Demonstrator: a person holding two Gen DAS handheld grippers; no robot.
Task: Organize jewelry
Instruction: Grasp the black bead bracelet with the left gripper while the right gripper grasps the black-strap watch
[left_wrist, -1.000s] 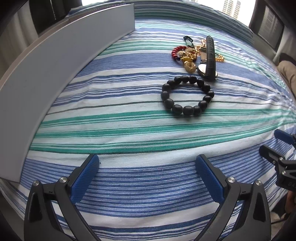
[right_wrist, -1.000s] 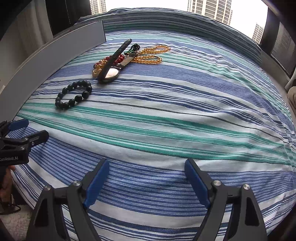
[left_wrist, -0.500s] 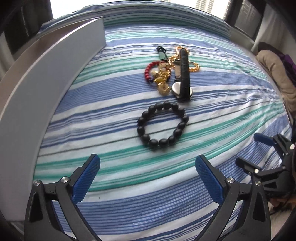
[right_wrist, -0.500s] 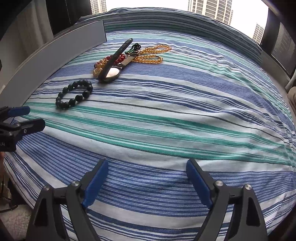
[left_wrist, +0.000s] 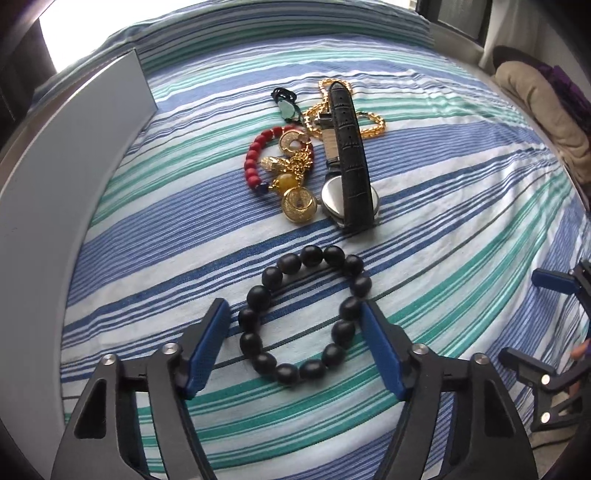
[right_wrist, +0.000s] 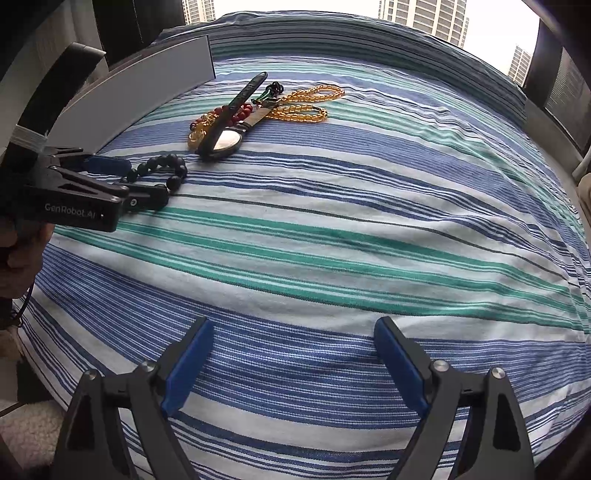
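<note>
Since a second ago our left tool (left_wrist: 295, 317) has advanced, its spread blue fingers (left_wrist: 210, 345) now straddling the round black beaded bracelet (left_wrist: 304, 314) on the striped blue-green bedsheet (right_wrist: 351, 229). Our right tool (right_wrist: 293, 343) hovers released, well apart.

A bed (left_wrist: 461, 206) in blue, green and white stripes carries a black bead bracelet (left_wrist: 304, 314), a black-strapped watch (left_wrist: 349, 158), a red bead bracelet (left_wrist: 255, 158), gold charms (left_wrist: 297, 199), an amber bead strand (right_wrist: 306, 103) and a long grey panel (left_wrist: 55, 177).
</note>
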